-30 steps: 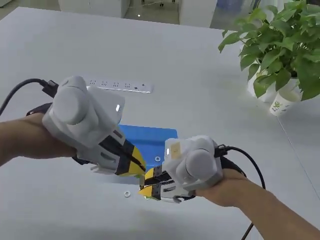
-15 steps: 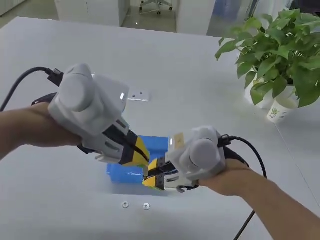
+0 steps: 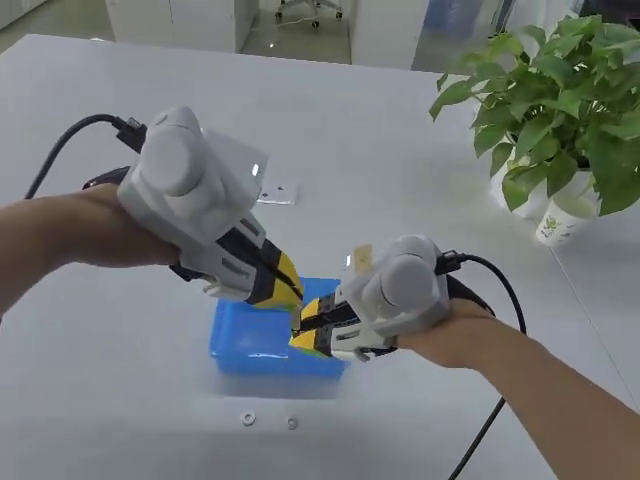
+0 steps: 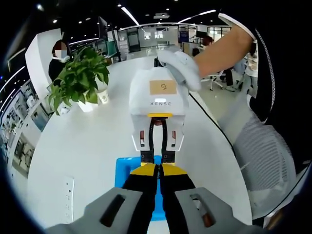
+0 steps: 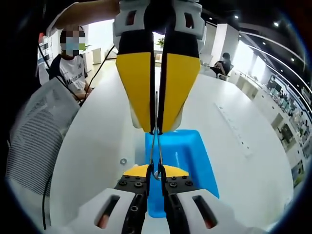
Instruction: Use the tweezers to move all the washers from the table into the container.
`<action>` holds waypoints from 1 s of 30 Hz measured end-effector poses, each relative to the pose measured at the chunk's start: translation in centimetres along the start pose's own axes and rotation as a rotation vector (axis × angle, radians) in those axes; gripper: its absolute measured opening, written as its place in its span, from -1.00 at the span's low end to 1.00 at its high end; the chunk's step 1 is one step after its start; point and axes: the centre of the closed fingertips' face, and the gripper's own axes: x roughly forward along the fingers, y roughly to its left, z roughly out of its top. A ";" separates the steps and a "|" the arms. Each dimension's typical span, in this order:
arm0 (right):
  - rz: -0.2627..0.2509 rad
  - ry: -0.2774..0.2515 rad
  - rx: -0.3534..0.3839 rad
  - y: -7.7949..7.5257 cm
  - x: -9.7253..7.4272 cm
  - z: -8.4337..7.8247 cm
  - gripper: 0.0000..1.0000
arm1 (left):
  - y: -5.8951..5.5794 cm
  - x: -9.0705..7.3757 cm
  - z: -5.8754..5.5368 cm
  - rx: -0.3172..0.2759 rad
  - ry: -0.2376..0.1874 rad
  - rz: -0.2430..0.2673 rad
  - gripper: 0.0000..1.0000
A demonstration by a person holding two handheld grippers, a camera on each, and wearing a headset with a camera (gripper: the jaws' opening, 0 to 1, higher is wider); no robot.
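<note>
Head view: the white tabletop (image 3: 400, 180) runs across the whole frame. A potted plant (image 3: 560, 100) stands at the upper right edge, and a white power strip (image 3: 278, 193) peeks out above centre, partly behind the body of my left claw. My left claw (image 3: 290, 296) comes in from the upper left and my right claw (image 3: 305, 338) from the lower right. Their yellow tips meet nose to nose at the centre of the frame, above the blue container (image 3: 245, 350). The container sits on the tabletop just below and left of centre, its right part hidden under my right claw.

In the right gripper view my left claw hangs down from the top of the frame, its yellow jaws pressed together on the tweezers (image 5: 156, 146). The thin metal arms of the tweezers run down the middle of the frame into my right claw, whose jaws are drawn in against them from both sides at the bottom. The tweezer tips sit in line with the container's left side in that frame; whether anything is held in them I cannot tell.

In the lower part of the head view, below the container, a washer (image 3: 248, 418) lies on bare tabletop. A second washer (image 3: 291, 423) lies just beside it to the right, not touching it, and both are outside the container.
</note>
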 end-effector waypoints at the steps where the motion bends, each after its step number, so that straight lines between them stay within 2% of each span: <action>1: -0.002 0.000 0.001 -0.2 0.1 -0.1 -0.79 | 0.2 0.1 -0.1 0.001 0.001 0.001 -0.90; 19: -0.015 0.025 0.017 -3.3 1.8 -2.6 -0.79 | 3.4 2.3 -2.1 -0.019 0.017 0.023 -0.90; 30: 0.007 0.050 0.031 -4.0 3.3 -3.9 -0.79 | 4.3 3.4 -3.6 -0.039 0.032 0.020 -0.90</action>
